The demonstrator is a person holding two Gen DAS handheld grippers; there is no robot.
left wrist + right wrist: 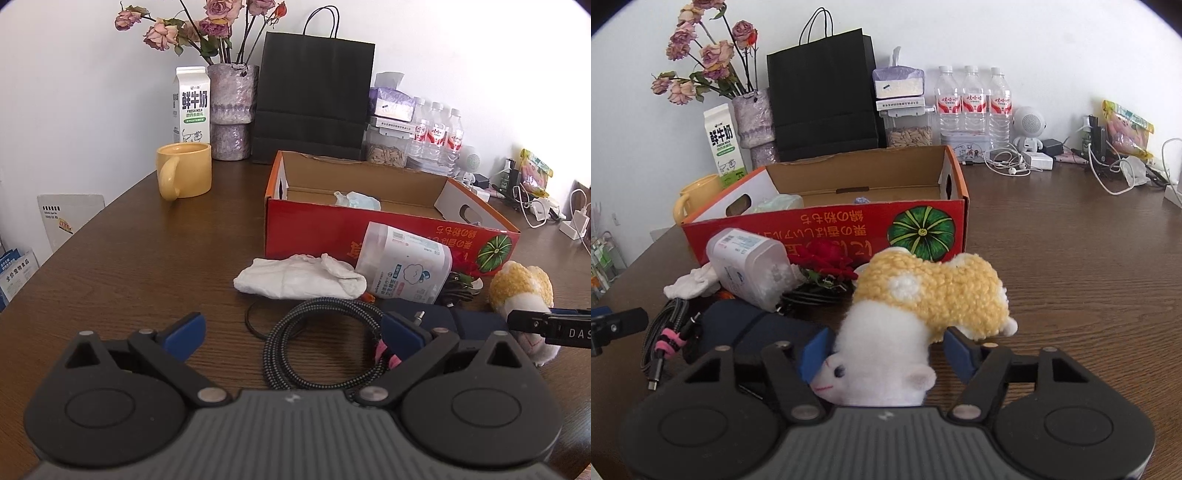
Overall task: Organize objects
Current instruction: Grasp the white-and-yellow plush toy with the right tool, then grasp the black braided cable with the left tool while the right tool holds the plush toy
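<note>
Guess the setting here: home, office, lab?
Probably a home, at a lived-in wooden table against a wall: dried roses in a vase, a milk carton, bottled water, and chargers with earphones at the back.

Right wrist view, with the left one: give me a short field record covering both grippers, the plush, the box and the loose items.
right gripper: straddles plush; grip unclear
left gripper: open, empty, over cable
plush: on table, in front of box
box: open-topped, crumpled items inside
loose by box: jar on its side, cloth, cable
</note>
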